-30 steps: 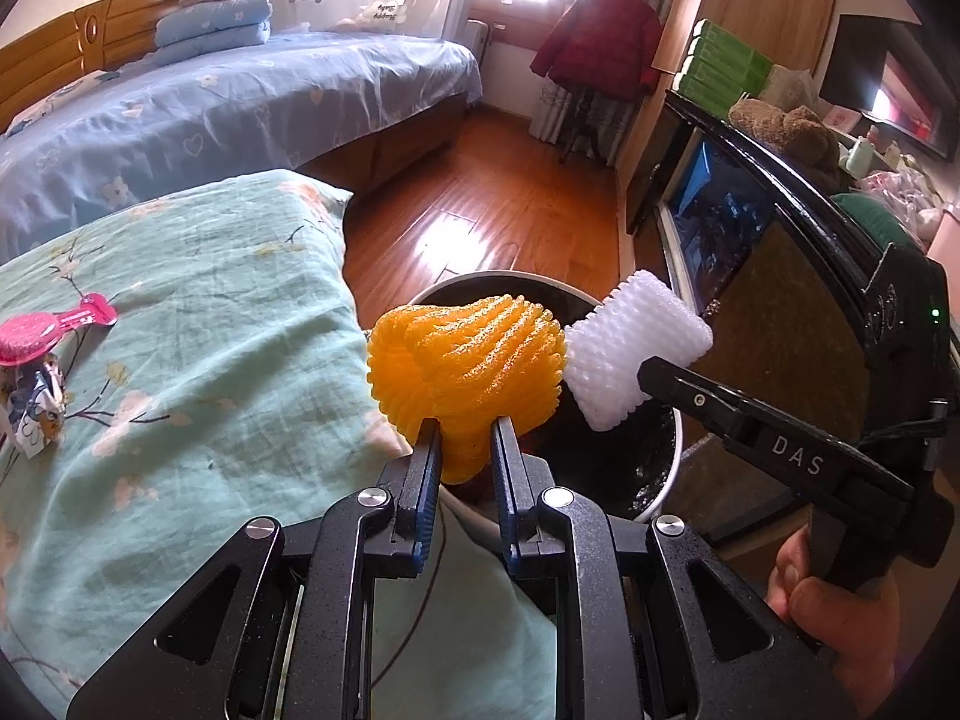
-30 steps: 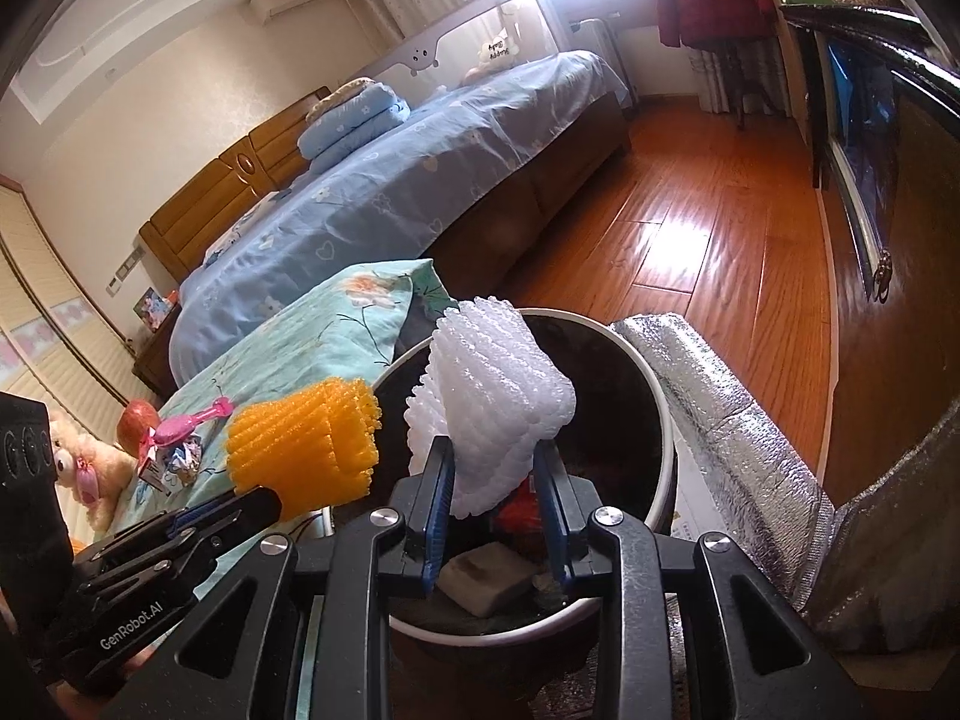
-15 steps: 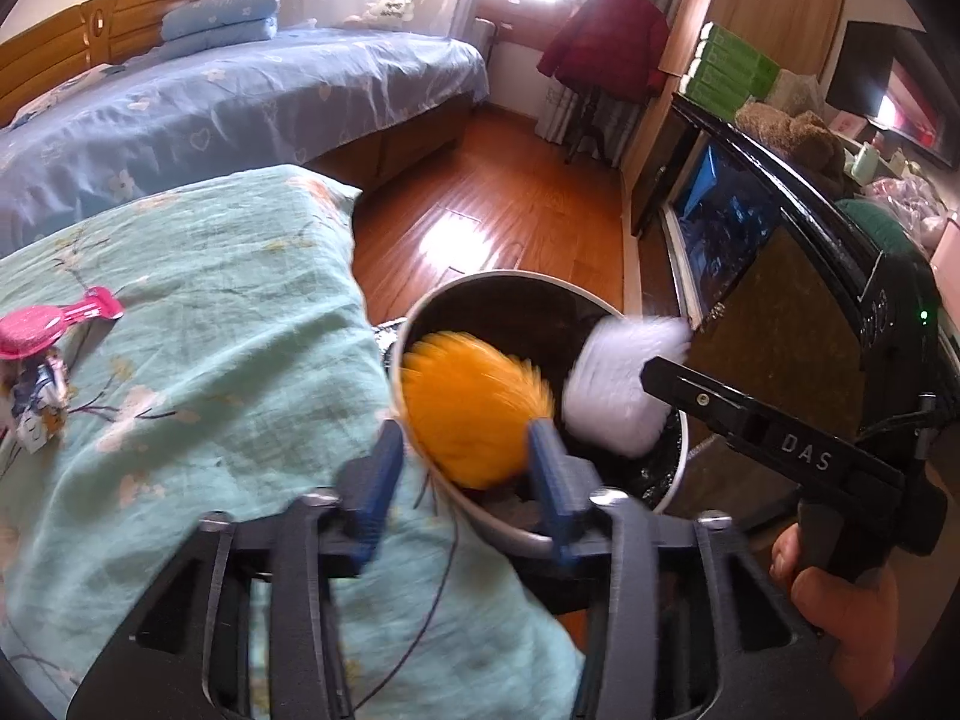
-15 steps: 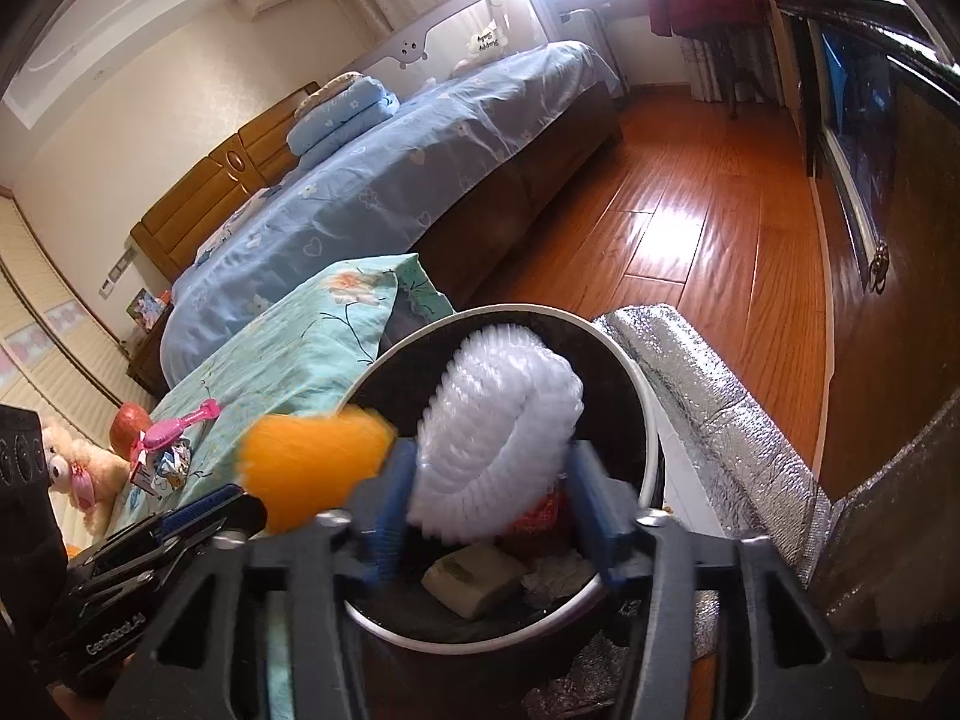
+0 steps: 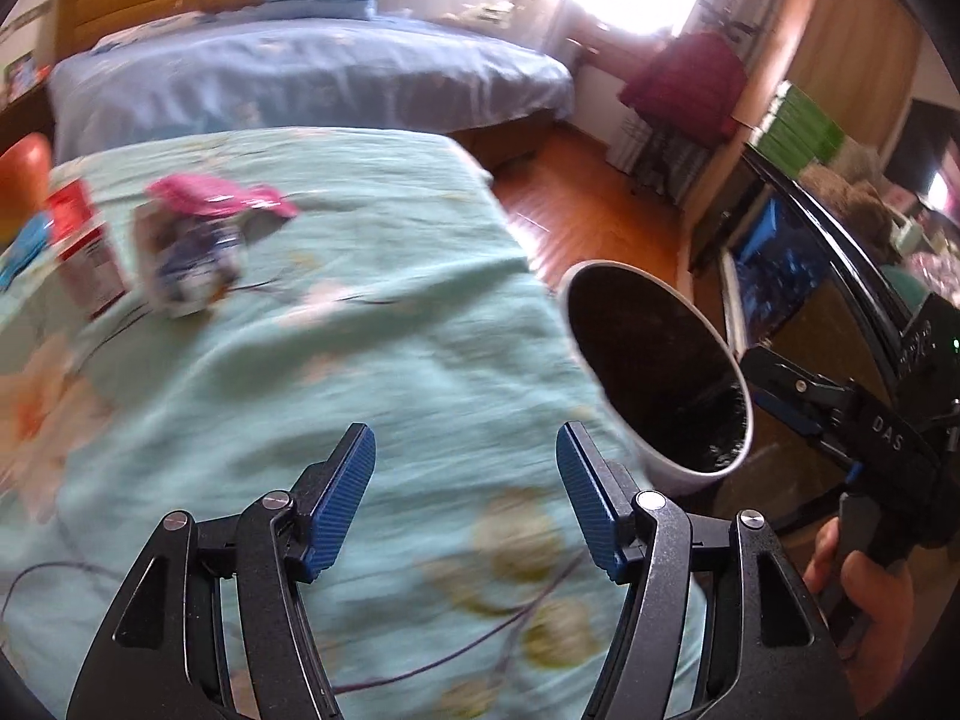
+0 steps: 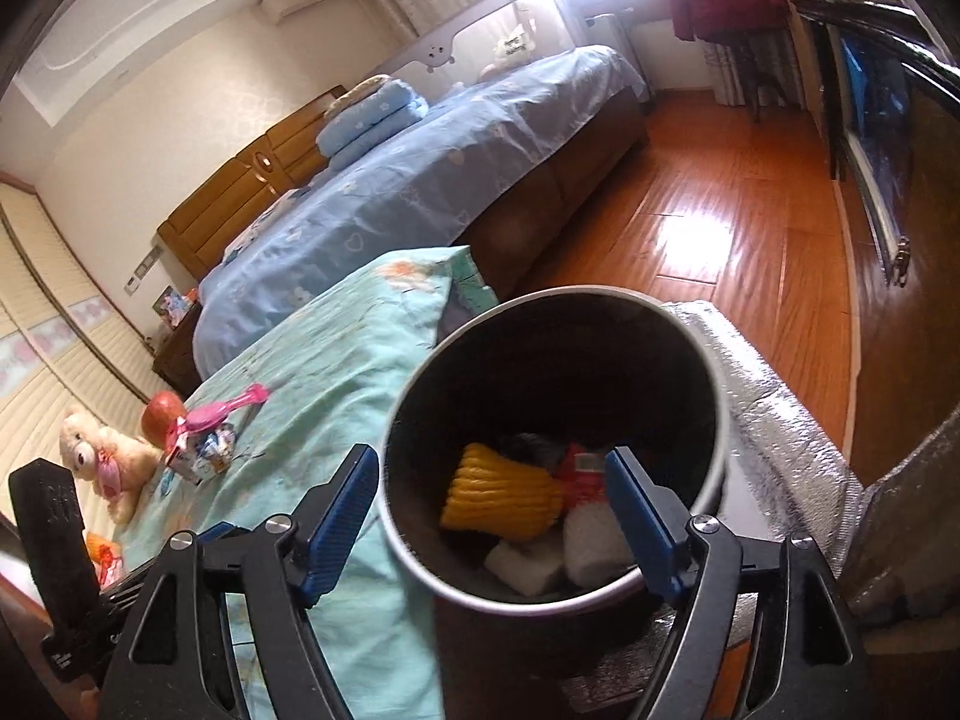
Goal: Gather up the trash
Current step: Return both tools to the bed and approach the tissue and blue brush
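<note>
both grippers have just been opening and hold nothing. left gripper (image 5: 465, 498) gapes over the quilt (image 5: 360, 372). right gripper (image 6: 492, 516) gapes over the bin (image 6: 711, 420); orange net (image 6: 501, 498) and white net (image 6: 594, 540) lie inside.

Your left gripper (image 5: 465, 495) was all matte black plastic, with cut-out arms, round silver screws at the joints and ribbed blue pads (image 5: 339, 501) on the fingers. Your right gripper (image 6: 495, 519) was the same build, blue pads and silver screws too. From the left camera its black body had "DAS" in white and a tiny green light.
</note>
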